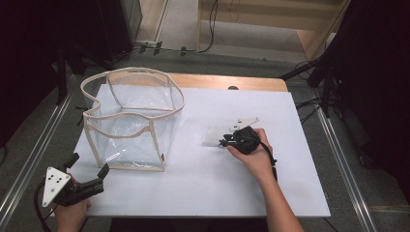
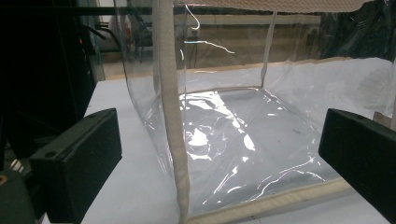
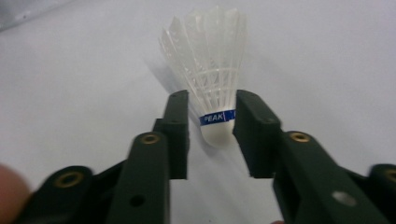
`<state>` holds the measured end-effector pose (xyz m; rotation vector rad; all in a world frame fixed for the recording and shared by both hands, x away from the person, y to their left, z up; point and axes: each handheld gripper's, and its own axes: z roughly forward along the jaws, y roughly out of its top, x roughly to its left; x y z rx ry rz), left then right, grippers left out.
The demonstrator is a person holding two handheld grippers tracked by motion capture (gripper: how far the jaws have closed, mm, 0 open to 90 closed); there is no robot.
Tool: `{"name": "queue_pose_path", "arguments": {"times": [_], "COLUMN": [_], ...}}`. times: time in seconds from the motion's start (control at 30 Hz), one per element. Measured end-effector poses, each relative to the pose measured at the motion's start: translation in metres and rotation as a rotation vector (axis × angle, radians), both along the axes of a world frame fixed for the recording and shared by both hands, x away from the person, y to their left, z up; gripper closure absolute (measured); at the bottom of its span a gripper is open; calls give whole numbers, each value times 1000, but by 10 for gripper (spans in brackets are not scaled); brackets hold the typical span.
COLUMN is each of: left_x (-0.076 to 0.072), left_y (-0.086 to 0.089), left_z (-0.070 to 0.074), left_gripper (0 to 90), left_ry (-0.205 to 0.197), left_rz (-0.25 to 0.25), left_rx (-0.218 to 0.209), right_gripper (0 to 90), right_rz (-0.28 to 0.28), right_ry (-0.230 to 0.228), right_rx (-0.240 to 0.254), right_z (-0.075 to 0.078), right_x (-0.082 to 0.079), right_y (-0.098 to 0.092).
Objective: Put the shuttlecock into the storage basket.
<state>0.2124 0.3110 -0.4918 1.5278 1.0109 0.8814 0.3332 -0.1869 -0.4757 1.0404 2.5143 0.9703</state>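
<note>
Right of the clear bag (image 1: 130, 121), on the white surface (image 1: 203, 188), lies a white shuttlecock (image 3: 210, 74). It rests on its side, well apart from the bag, with its feather skirt pointing toward the bag and its cork end toward the right gripper (image 1: 223, 142). This gripper is just beside the shuttlecock, on the side away from the bag. Its fingers (image 3: 177, 126) stand at a narrow gap around the cork end with the blue band, one on each side, and a small space is visible on both sides, so they do not press on it. The left gripper (image 1: 88, 166) is near the front corner of the bag, close to the near edge of the surface. Its fingers (image 2: 79, 158) are wide apart and hold nothing; they point at the beige-trimmed corner of the bag.
</note>
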Motion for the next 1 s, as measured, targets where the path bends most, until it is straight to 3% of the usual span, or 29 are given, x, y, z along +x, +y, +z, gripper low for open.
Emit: {"name": "queue_pose_path", "arguments": {"times": [0.13, 0.2, 0.37, 0.47, 0.57, 0.6, 0.63, 0.7, 0.73, 0.83, 1.0], "left_x": [0, 0, 0, 0, 0, 0, 0, 0, 0, 0, 0], "left_y": [0, 0, 0, 0, 0, -1, -1, -1, -1, -1, -1], "left_z": [0, 0, 0, 0, 0, 0, 0, 0, 0, 0, 0], "left_gripper": [0, 0, 0, 0, 0, 0, 0, 0, 0, 0, 0], "left_ry": [1, 1, 1, 1, 2, 2, 1, 2, 2, 2, 2], "left_rz": [1, 1, 1, 0, 1, 0, -1, -1, 0, 0, 0], "left_rx": [2, 2, 4, 2, 4, 4, 6, 6, 4, 6, 5], "right_gripper": [488, 472, 451, 457, 530, 612, 615, 617, 619, 620, 621], "right_rz": [11, -4, 10, 10, -1, -17, -14, -31, -47, -65, -61], "right_ry": [16, 5, 29, 39, 45, 52, 54, 64, 68, 64, 35], "right_rx": [-47, -90, -126, -134, -135, -137, -139, -123, -88, -45, -17], "right_z": [-4, -6, -15, -19, -22, -22, -22, -22, -20, -14, -4], "right_x": [3, 3, 9, 11, 14, 14, 14, 14, 15, 13, 8], "right_y": [2, 4, 10, 12, 14, 14, 13, 12, 9, 4, 3]}}
